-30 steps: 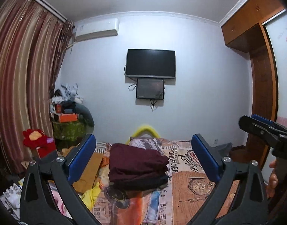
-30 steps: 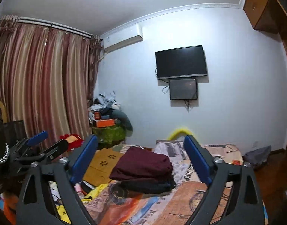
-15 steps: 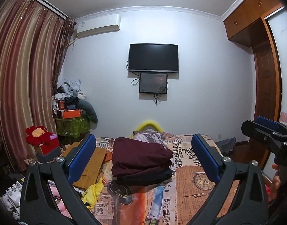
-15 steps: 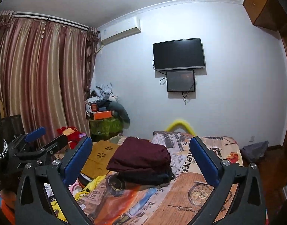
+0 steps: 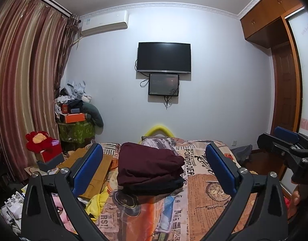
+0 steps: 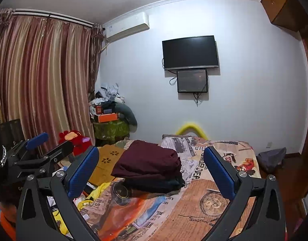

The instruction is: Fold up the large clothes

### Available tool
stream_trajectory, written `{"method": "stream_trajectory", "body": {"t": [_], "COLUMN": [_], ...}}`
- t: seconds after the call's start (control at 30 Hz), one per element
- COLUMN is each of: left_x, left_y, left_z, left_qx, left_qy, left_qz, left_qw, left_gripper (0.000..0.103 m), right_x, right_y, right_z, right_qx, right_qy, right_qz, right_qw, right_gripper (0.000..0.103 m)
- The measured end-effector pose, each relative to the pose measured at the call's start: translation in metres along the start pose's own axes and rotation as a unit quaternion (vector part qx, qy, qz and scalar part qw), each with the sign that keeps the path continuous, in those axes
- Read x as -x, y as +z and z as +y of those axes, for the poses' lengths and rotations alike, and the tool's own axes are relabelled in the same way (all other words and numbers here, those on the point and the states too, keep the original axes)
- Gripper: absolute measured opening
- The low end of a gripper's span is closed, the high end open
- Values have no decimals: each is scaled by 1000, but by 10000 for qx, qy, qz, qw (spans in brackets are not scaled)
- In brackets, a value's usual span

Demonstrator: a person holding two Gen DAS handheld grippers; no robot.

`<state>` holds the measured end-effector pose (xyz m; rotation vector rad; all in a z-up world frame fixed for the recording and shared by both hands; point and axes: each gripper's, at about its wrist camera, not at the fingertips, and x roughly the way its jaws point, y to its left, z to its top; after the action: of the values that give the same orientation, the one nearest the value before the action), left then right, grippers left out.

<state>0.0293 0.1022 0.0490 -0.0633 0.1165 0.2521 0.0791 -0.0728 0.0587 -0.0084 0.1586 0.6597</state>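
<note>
Bedroom, printed bedspread (image 5: 204,190): the folded maroon garment (image 5: 149,162) sits stacked on a darker one mid-bed, so I judge this fold finished; next calls for fetching another piece. My left claw (image 5: 154,168) and right claw (image 6: 151,170) both hover level above the bed, spread wide, holding nothing.

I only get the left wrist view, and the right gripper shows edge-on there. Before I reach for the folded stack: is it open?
Observer: Yes. The right gripper is wide open, with nothing held between its fingers.
Operator: And the brown slab left of the stack?
Observer: It's a mustard mat with flower-shaped cut-outs.
</note>
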Motion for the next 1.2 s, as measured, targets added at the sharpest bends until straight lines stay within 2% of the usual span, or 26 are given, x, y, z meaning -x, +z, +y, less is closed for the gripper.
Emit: {"method": "stream_trajectory", "body": {"t": [0.73,1.2], "left_x": [-10,-10], "left_y": [-2,-2], "left_z": [9,14], "left_qx": [219,287], "left_qy": [-29,-237], "left_qz": [121,181], "left_qw": [9997,9991], "left_gripper": [103,102], "right_x": [5,4], "right_y": [2,2], "right_z": [-5,-3], "right_qx": [-58,-58], "right_qy": [-56,-80], "right_qz": [63,84], "right_qw": [9999,9999], "right_gripper": [103,103]}}
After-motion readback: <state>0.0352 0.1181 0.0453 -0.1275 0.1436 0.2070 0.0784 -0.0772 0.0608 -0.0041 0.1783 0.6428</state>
